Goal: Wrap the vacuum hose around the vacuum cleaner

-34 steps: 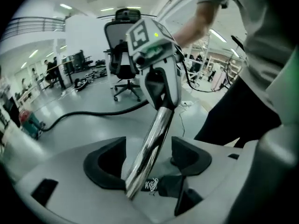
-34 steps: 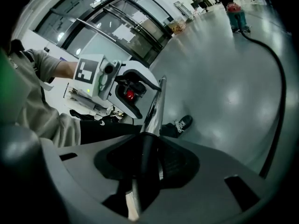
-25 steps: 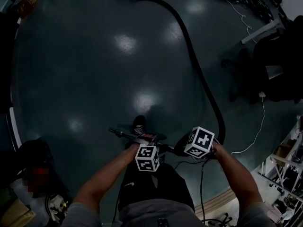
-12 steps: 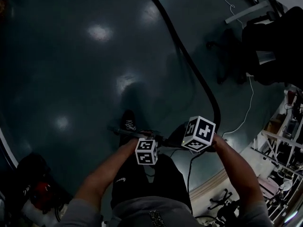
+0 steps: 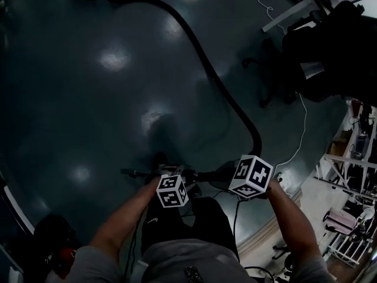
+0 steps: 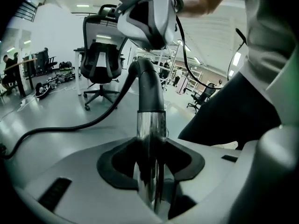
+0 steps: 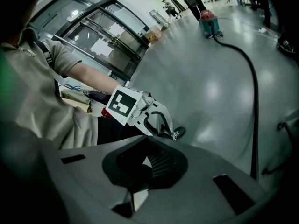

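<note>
Left gripper (image 6: 152, 181) jaws just closed, grasping chrome metal wand tube (image 6: 150, 129); right gripper (image 7: 140, 171) clenched, empty; long black flexible hose (image 5: 199, 56) runs from beside it far-left, to distant red-topped vacuum cleaner (image 7: 209, 22).

Wand (image 6: 150, 139) shiny metal; hose (image 7: 255, 125) matt; floor (image 5: 88, 99) glossy.

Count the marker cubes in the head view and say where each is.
2. One marker cube sits at the end of the left arm, low centre; the other at the end of the right arm, beside the black hose. None looks hidden.
</note>
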The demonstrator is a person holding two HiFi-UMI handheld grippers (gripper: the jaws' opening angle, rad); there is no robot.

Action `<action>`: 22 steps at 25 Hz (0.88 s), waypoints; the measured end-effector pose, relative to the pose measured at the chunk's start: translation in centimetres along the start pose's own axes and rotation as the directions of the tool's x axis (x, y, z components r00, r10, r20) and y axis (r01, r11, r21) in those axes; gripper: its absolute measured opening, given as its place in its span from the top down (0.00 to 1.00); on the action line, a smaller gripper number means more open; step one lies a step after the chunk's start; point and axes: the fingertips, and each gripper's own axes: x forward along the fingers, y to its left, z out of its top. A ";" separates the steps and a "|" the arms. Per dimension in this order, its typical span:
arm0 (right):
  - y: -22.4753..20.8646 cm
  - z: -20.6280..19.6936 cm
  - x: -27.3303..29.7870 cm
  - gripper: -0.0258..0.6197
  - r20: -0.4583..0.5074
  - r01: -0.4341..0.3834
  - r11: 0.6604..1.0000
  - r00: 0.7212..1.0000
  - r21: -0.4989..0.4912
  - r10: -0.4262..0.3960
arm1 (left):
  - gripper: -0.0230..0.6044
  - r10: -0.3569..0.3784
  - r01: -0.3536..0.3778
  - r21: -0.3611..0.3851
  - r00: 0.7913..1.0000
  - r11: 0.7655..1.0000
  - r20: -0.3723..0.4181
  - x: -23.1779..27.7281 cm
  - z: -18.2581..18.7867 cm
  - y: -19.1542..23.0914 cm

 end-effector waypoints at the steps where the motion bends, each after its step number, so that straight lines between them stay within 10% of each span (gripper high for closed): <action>1: 0.3 0.5 -1.0 0.96 0.022 0.019 1.000 1.000 0.005 -0.019 | 0.69 0.006 -0.006 0.002 1.000 1.000 0.010 -1.1 1.1 0.7; 7: 3.3 3.7 -6.8 0.96 0.146 0.145 0.989 0.978 0.036 -0.149 | 0.69 0.024 -0.014 -0.096 0.994 0.995 0.103 -8.9 7.4 3.4; 22: 0.4 1.3 -18.2 0.96 0.424 0.361 0.920 0.817 0.154 -0.392 | 0.69 0.241 -0.234 -0.062 0.946 0.970 0.216 -18.4 23.2 14.1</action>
